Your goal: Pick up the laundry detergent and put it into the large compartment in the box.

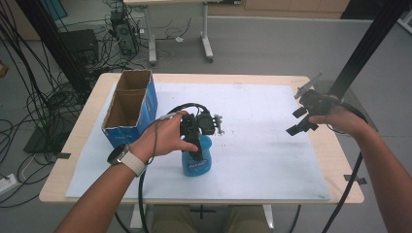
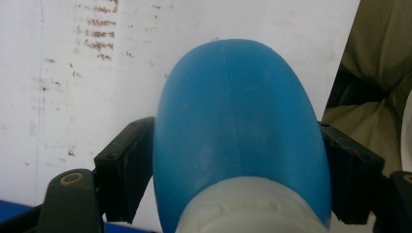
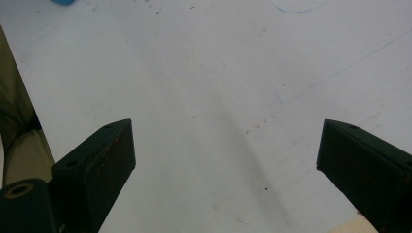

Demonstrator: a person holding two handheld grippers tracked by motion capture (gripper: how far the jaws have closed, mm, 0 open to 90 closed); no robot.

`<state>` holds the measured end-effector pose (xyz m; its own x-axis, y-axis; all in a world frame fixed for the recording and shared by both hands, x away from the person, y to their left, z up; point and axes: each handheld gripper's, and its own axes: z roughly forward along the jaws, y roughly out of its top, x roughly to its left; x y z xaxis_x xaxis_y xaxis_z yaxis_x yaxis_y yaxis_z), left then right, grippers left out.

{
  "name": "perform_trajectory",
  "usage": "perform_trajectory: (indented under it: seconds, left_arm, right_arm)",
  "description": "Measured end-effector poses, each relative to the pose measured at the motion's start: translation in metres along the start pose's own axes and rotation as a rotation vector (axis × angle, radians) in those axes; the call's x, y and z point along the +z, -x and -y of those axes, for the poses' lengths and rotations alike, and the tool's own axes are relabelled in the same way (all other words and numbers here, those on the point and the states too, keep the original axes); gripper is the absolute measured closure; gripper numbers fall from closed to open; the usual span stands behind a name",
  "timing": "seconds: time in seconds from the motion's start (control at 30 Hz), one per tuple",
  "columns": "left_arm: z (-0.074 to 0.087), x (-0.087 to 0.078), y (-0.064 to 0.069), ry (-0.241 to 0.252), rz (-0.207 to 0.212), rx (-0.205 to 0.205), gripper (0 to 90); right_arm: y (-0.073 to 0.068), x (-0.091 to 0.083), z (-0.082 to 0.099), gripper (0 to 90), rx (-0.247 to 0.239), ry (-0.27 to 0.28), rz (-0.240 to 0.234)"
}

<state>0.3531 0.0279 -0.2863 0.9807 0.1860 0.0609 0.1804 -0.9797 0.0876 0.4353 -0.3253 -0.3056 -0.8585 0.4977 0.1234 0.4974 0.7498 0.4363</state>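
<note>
A blue plastic bottle (image 1: 197,164) with a pale neck stands upright on the white sheet (image 1: 262,145), near the table's front middle. My left gripper (image 1: 197,151) comes down over its top, and the person's left hand grips the gripper body. In the left gripper view the bottle's rounded blue body (image 2: 238,121) sits between the two black pads (image 2: 128,165), which press on both its sides. My right gripper (image 1: 296,121) hovers over the sheet's right edge. Its jaws stand wide apart (image 3: 228,128) with only bare white sheet between them.
An open cardboard box (image 1: 128,104) with blue sides stands at the back left of the table. A black frame post (image 1: 362,48) rises at the right behind my right gripper. Cables hang off the left side (image 1: 34,97). The person's lap is at the front edge.
</note>
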Motion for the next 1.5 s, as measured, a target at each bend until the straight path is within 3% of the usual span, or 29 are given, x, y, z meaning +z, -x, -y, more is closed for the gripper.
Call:
perform_trajectory:
  seconds: [0.47, 0.8, 0.87, 1.5]
  left_arm:
    - [-0.001, 0.0007, 0.0005, -0.023, -0.019, 0.011, 31.0]
    - [-0.0013, 0.0003, -0.0006, -0.029, -0.008, 0.003, 32.1]
    - [-0.0014, -0.0002, 0.0, -0.028, 0.003, 0.001, 37.0]
    - [-0.0011, -0.0002, -0.0013, -0.027, 0.01, 0.005, 37.0]
  right_arm:
    - [0.0, 0.0008, 0.0, 6.7, 0.003, -0.003, -0.003]
    - [-0.0002, 0.0026, 0.0, 6.6, 0.001, -0.005, -0.006]
    - [-0.0003, 0.0025, -0.0001, 6.7, 0.001, -0.005, -0.006]
    - [-0.0012, -0.0009, 0.0012, 6.6, 0.001, 0.004, 0.0]
